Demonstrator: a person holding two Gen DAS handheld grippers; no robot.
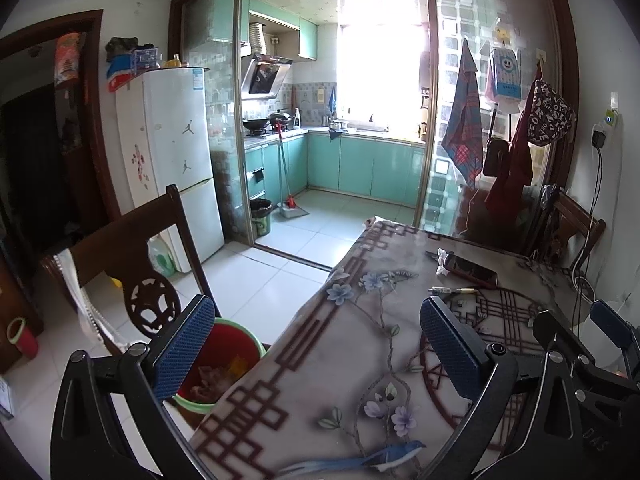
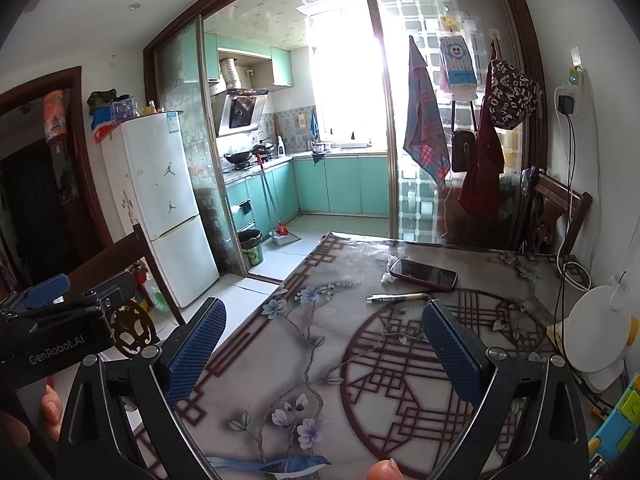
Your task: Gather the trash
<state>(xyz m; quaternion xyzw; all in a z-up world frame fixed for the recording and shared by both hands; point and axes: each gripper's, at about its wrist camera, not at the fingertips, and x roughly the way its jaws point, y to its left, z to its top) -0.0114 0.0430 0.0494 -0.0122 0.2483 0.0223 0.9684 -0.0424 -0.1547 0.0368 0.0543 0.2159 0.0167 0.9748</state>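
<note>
- Tissue (image 2: 390, 268): crumpled white paper on the table (image 2: 280, 360), toward the far edge, touching the left end of the phone (image 2: 424, 274); partly tucked beside it, so full shape hard to tell.
- Pen (image 2: 396, 297) just nearer than the phone, apart from the tissue.
- Bin (image 1: 236, 356): red inside with green rim, on the floor at the left edge of the table, next to the chair (image 1: 132, 256); some scraps already inside.
- Left gripper (image 1: 316, 344): jaws wide apart, holding nothing, hanging over the left edge of the table near the bin.
- Right gripper (image 2: 324, 344): jaws wide apart too, holding nothing, over the near part of the table, well apart from the tissue.
- Handling, as judgement: very light, soft, easy to crush, not fragile, not slippery; likely to slide on the smooth cloth if pushed.
- Best hold: pinch on the raised crumpled part, at the side away from the phone, to avoid catching the phone.
</note>
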